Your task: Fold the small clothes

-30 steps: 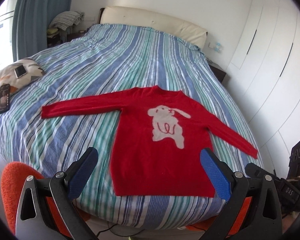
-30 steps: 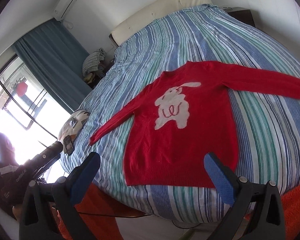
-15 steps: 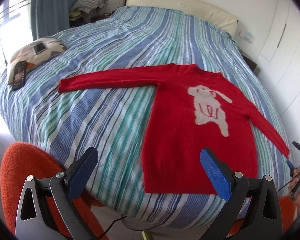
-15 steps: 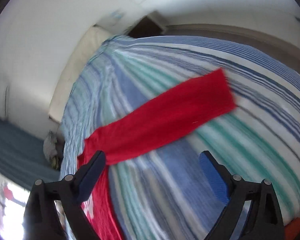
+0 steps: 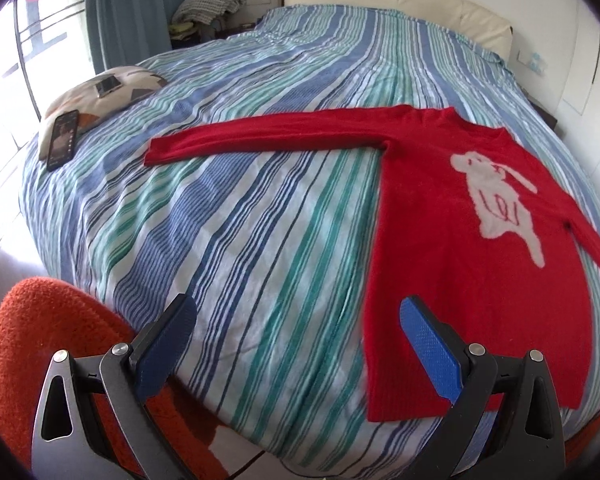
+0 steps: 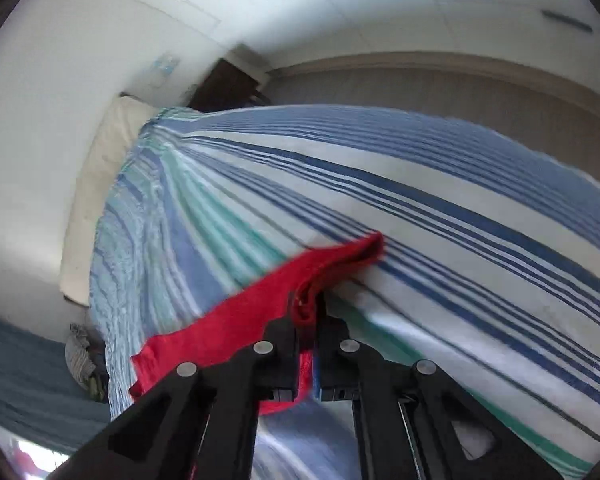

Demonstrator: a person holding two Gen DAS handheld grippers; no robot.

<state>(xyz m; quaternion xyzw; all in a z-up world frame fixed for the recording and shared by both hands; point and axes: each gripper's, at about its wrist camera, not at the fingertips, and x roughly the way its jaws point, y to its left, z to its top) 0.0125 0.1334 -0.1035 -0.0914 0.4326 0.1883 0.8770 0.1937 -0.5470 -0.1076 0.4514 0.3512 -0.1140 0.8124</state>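
- Left wrist view: the left gripper (image 5: 296, 340) is seen with its blue pads spread wide and nothing between them, over the near edge of the striped bed (image 5: 260, 220).
- Compared with a second ago, this view has been brought lower and closer to the bed and shifted toward the sweater's left side; the hem corner of the red sweater (image 5: 472, 248) now lies just ahead of the right-hand pad, though no contact is shown.
- The sweater is laid flat, face up, with its white animal motif (image 5: 500, 208) showing. Its body's long axis runs from the hem at the near edge up to the neckline toward the headboard (image 5: 400, 4).
- One sleeve (image 5: 268, 136) is stretched out nearly straight to the picture's left, across the stripes, its cuff pointing toward a pillow (image 5: 100, 96) bearing a phone (image 5: 62, 140).
- Right wrist view: the right gripper (image 6: 306, 312) is seen closed on the cuff end of the other sleeve (image 6: 236, 320); its jaws have just been closing, and red knit is bunched between them.
- Half a second ago that sleeve lay flat between wide-open jaws; now its cuff is pinched and rumpled, with a fold standing up off the sheet.
- The first fold is judged to be starting here: with the cuff secured, the sleeve can be carried across the body.
- The gripped sleeve runs diagonally from the jaws down to the picture's lower left.
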